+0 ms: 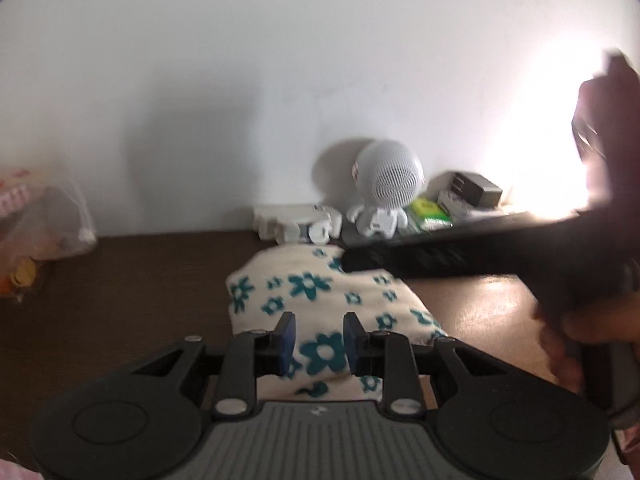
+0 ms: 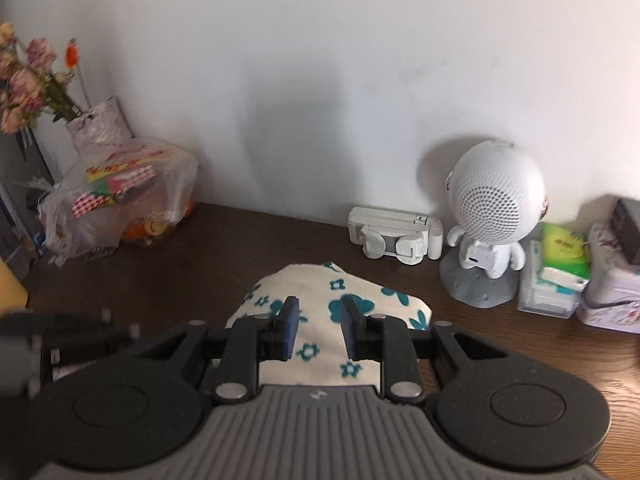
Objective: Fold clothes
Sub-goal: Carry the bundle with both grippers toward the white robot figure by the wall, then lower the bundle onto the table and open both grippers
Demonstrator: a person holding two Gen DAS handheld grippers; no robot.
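Floral cloth [image 1: 320,300] folded on table [image 1: 120,280] | below left gripper [image 1: 319,342]

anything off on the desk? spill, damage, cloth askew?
Nothing stands out. The floral cloth lies folded in a compact bundle on the desk; no spill or damage shows. Both grippers, left and right, hold nothing.

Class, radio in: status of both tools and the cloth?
Left tool open, empty. Right tool open, empty. Flowered cloth folded on table. Nothing in the way.
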